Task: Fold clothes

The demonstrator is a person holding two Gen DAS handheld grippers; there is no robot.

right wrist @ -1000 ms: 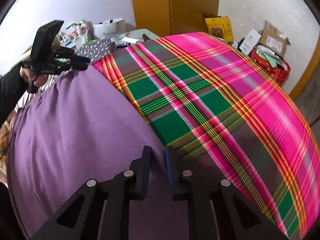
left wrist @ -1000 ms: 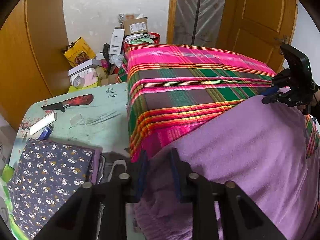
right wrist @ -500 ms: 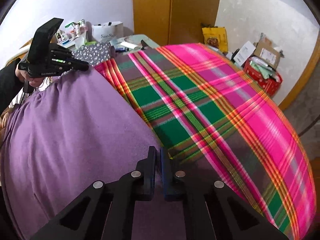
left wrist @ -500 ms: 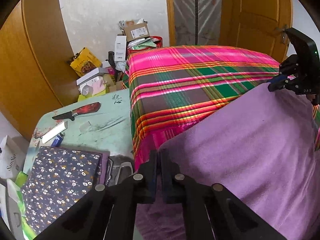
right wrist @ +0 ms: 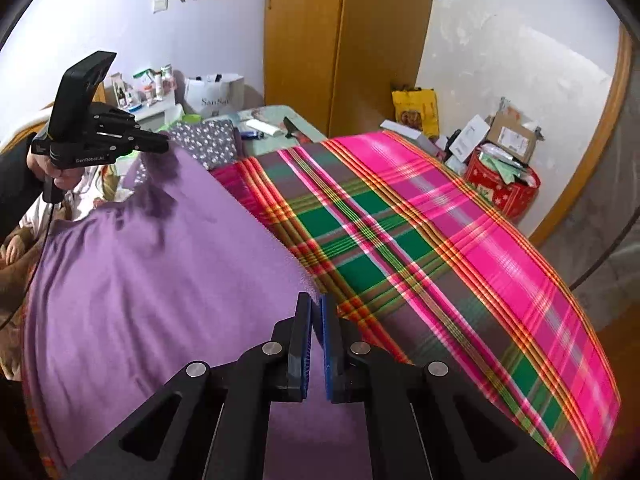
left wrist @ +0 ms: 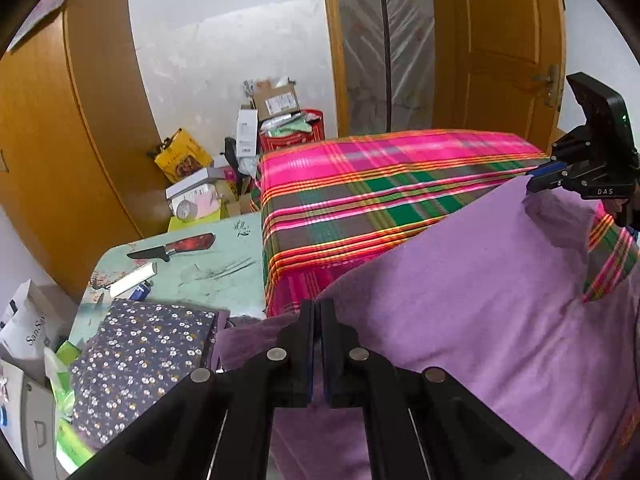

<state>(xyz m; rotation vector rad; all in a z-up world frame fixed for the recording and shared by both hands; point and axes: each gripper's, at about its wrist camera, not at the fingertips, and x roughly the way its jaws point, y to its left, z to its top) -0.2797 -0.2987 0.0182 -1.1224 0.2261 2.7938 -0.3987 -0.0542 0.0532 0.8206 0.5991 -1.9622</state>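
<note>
A purple garment [left wrist: 480, 288] lies spread over the plaid-covered bed [left wrist: 360, 184]. My left gripper [left wrist: 318, 308] is shut on the garment's near left edge, which is lifted off the bed. My right gripper [right wrist: 316, 302] is shut on the garment's [right wrist: 152, 272] opposite edge, also raised. Each gripper shows in the other's view: the right gripper [left wrist: 538, 182] pinches cloth at the far right, the left gripper [right wrist: 162, 146] pinches cloth at the upper left. The cloth sags between them.
A pale green table [left wrist: 208, 264] beside the bed holds a knife [left wrist: 172, 248] and a folded floral cloth [left wrist: 136, 356]. Boxes and a red basket [left wrist: 292, 128] crowd the wall corner. Wooden doors [left wrist: 500, 40] stand behind the bed.
Both grippers closed on the purple garment's edge and lifted it up off the bed. The cloth now hangs pulled between them.
</note>
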